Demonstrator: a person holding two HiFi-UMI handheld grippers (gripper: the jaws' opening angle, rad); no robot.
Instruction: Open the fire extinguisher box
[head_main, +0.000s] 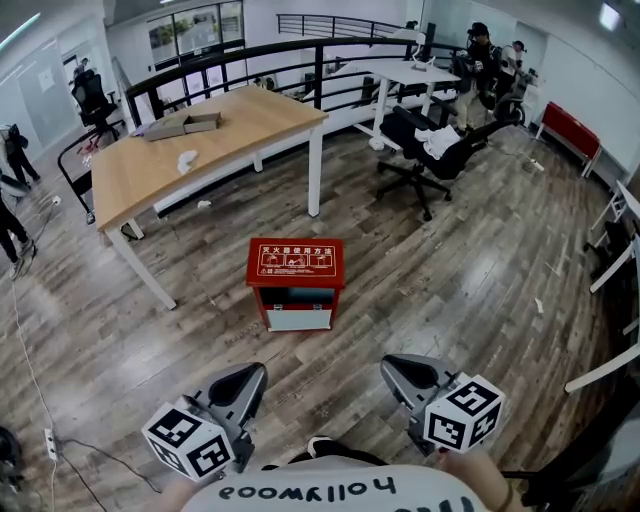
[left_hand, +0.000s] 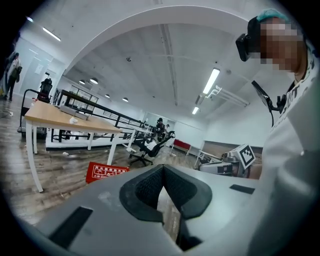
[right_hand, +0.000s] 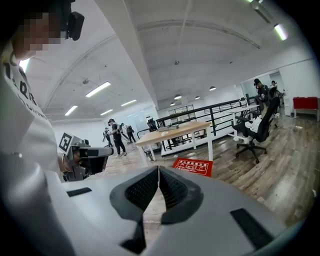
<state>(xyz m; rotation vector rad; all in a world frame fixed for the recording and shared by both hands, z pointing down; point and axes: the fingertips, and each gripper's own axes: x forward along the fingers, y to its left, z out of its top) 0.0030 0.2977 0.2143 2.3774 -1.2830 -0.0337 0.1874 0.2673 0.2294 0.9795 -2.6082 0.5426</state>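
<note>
A brown wood-plank floor (head_main: 480, 300) fills the head view. On it, at about 10 o'clock from the middle of that view, stands a long bench with a pale wooden top and white legs (head_main: 250, 115), and a black metal railing (head_main: 250, 55) curves behind it from 10 round to 12 o'clock. A black swivel office chair (head_main: 430, 160) draped with something white sits at roughly 1 o'clock. The red metal fire extinguisher box with white printed instructions on its lid (head_main: 296, 262) stands on the floor near the middle, off the bench's nearest corner, with a pale panel showing on the side that faces the camera. The left claw (head_main: 250, 380), grey with black pads, is at 7 o'clock and the matching right claw (head_main: 400, 372) at 5 o'clock; each is clenched with its pads meeting and nothing between them. Both point toward the box, which lies at 12 o'clock from them and well apart. A flat brown cardboard tray (head_main: 185, 124) rests on the bench top, with a crumpled white scrap (head_main: 186, 160) just beside it.
</note>
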